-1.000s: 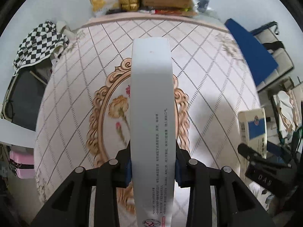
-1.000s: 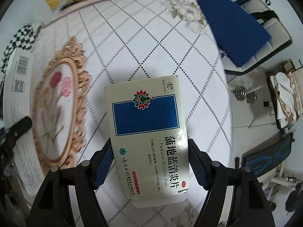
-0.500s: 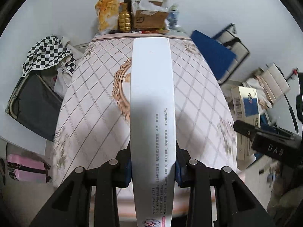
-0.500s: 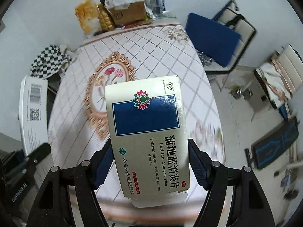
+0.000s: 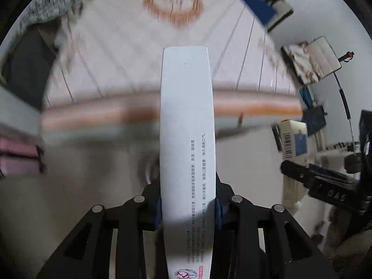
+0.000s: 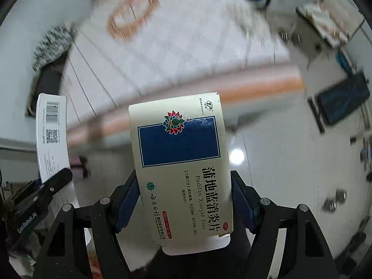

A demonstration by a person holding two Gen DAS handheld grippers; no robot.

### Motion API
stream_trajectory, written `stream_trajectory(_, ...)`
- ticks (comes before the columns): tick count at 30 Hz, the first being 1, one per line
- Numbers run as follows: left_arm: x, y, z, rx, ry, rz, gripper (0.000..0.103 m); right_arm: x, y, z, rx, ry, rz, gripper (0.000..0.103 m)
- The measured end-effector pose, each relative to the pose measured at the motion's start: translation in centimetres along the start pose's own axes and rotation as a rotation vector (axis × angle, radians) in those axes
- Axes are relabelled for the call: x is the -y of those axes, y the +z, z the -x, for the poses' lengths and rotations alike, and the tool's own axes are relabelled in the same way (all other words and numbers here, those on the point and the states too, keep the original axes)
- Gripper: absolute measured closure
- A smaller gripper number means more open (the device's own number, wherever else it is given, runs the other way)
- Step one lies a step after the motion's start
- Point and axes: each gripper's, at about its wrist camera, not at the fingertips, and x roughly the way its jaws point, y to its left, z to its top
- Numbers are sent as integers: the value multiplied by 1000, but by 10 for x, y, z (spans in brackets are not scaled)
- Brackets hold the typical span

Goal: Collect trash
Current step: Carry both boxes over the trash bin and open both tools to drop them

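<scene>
My left gripper (image 5: pixel 187 205) clamped a long white box (image 5: pixel 187 125); right gripper (image 6: pixel 184 200) clamped a medicine box (image 6: pixel 181 162). Both lifted off table (image 6: pixel 176 53). Next, prob.: find a bin, none visible.

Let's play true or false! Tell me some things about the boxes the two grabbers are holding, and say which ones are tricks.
1. The left gripper is squeezing a long white box. True.
2. The right gripper is open and holds nothing. False: it is shut on a cream medicine box.
3. The medicine box has a dark blue rectangle on its face. True.
4. The long white box is lying flat on the table. False: it is up in the air in the gripper, with the table behind it.
5. The long white box shows a barcode in the right wrist view. True.
</scene>
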Motion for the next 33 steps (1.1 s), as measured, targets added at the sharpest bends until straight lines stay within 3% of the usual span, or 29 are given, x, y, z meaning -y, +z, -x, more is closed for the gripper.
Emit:
stream_trajectory(3, -3, -25, -49, -91, -31, 36, 72, 16, -27, -45, -77, -12, -12, 27)
stream_trajectory(8, -24, -40, -163, -222, -69, 157, 72, 46, -54, -142, -181, -4, -36, 27)
stream_trajectory(12, -46, -37, -266, -277, -58, 240, 72, 72, -63, -236, -224, 8, -71, 27)
stream_trajectory(15, -57, -35, -324, -301, -75, 266, 71, 93, -64, -314, -258, 36, -114, 27)
stream_trajectory(19, -69, -31, -392, -320, -85, 276, 68, 104, -57, -389, -278, 72, -139, 27)
stream_trajectory(23, -75, -31, -419, -310, -84, 283, 14, 101, -51, -443, -294, 114, -134, 26)
stream_trajectory(24, -78, -31, -421, -307, -80, 285, 7, 100, -51, -455, -304, 133, -138, 26)
stream_trajectory(26, -83, -37, -421, -307, -65, 284, 7, 96, -54, -476, -332, 177, -151, 25)
stream_trajectory(28, -85, -40, -415, -291, -28, 275, 7, 94, -57, -483, -338, 220, -173, 1)
stream_trajectory(33, -106, -52, -377, -185, 100, 239, 7, 80, -64, -467, -288, 270, -152, 0)
